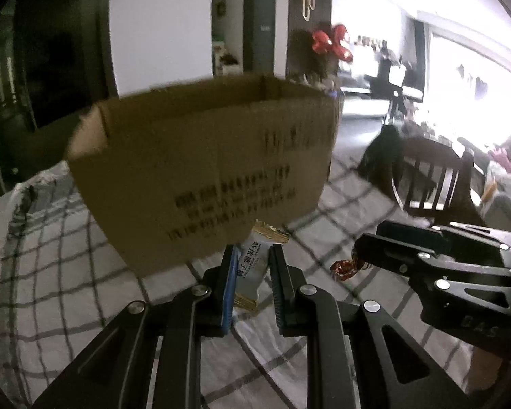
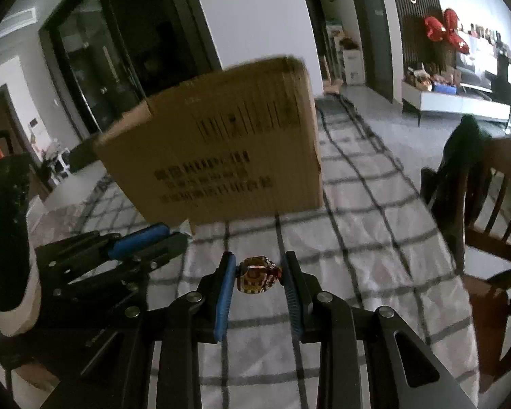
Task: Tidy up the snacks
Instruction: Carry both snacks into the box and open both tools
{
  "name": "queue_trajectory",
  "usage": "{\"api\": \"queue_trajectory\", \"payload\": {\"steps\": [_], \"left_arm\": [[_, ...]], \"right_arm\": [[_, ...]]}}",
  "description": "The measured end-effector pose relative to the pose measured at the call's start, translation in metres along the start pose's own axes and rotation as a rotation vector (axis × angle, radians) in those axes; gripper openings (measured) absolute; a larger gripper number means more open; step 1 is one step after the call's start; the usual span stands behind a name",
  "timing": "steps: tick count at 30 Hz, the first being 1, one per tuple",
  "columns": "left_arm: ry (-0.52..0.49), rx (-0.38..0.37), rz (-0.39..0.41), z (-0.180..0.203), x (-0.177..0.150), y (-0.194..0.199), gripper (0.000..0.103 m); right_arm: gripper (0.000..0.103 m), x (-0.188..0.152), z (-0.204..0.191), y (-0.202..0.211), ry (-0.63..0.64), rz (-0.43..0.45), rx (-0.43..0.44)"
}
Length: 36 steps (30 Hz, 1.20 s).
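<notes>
An open cardboard box (image 1: 204, 167) with black print stands on the checked tablecloth, just ahead of both grippers; it also shows in the right wrist view (image 2: 221, 150). My left gripper (image 1: 252, 255) is shut on a white and gold candy packet (image 1: 255, 266), held above the cloth close to the box's near wall. My right gripper (image 2: 259, 266) is shut on a red and gold wrapped candy (image 2: 257, 276). In the left wrist view the right gripper (image 1: 357, 255) is to the right with that candy (image 1: 345, 268) at its tip. The left gripper (image 2: 160, 235) shows at left in the right wrist view.
The table is covered by a white cloth with dark checks (image 2: 357, 238). A dark wooden chair (image 2: 487, 225) stands at the table's right side; it also shows in the left wrist view (image 1: 432, 184). Red balloons (image 2: 446, 30) and a low cabinet are far behind.
</notes>
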<state>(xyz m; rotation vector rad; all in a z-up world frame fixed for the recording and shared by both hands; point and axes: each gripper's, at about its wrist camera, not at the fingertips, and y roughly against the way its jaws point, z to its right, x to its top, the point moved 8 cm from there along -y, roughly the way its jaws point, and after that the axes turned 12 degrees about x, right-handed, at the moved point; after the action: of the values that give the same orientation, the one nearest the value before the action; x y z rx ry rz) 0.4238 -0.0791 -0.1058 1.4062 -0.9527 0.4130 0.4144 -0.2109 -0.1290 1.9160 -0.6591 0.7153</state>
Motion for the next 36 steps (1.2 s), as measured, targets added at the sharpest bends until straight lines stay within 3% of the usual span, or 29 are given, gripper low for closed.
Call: {"api": "queue_trajectory", "payload": {"steps": [15,22,33,36], "left_arm": [[0.099,0.121,0.153,-0.044,0.073,0.049,0.020],[0.127,0.164,0.180,-0.063,0.102,0.037,0.020],[0.169,0.189,0.135,-0.081,0.123,-0.007,0.020],[0.173,0.193,0.122,-0.083,0.125,-0.015,0.027]], "right_arm": [[0.030,0.094,-0.036,0.040,0.128,0.187,0.046],[0.030,0.132,-0.041,0.031,0.190,0.216,0.045],[0.030,0.168,-0.038,-0.003,0.238,0.207,0.031],[0.030,0.172,-0.034,-0.012,0.232,0.190,0.032]]}}
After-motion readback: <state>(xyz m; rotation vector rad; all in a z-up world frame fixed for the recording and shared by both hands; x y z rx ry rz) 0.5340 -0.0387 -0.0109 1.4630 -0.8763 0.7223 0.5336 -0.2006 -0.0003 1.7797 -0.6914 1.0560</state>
